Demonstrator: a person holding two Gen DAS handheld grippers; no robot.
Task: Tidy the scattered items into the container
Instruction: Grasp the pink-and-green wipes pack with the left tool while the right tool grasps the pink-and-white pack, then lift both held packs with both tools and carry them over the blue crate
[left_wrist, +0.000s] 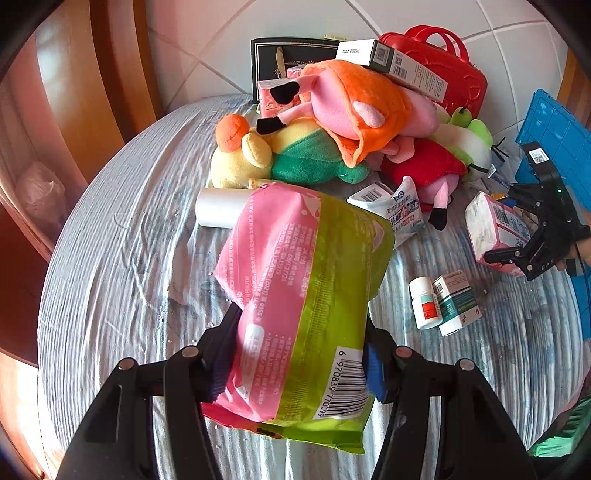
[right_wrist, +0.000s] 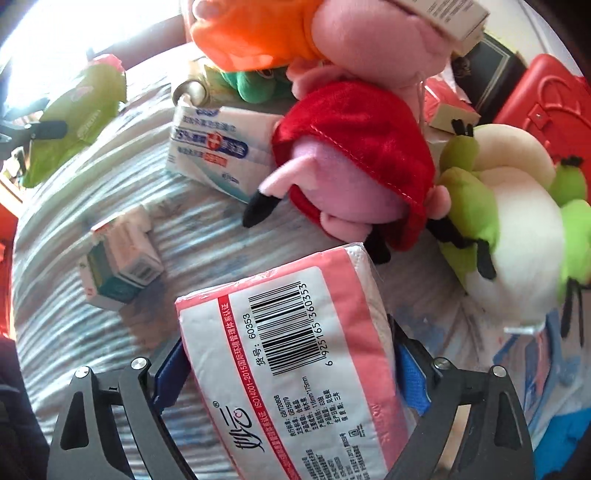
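Observation:
My left gripper (left_wrist: 301, 332) is shut on a pink and green plastic packet (left_wrist: 306, 258), which it holds tilted above the striped cloth. The same packet (right_wrist: 74, 110) shows at the far left of the right wrist view. My right gripper (right_wrist: 288, 339) is shut on a pink tissue pack (right_wrist: 295, 350), with a blue pad against each long side. In the left wrist view this tissue pack (left_wrist: 487, 221) sits tilted in the right gripper (left_wrist: 502, 225) at the right edge. The blue crate (left_wrist: 554, 129) stands just behind it.
A pile of plush toys (left_wrist: 332, 122) fills the back of the table, topped by a long box (left_wrist: 399, 62). A red case (left_wrist: 454, 62) and black box (left_wrist: 273, 59) stand behind. A white roll (left_wrist: 221, 206), wipes packet (left_wrist: 395, 210), pill bottle (left_wrist: 424, 302) and small box (left_wrist: 458, 299) lie on the cloth.

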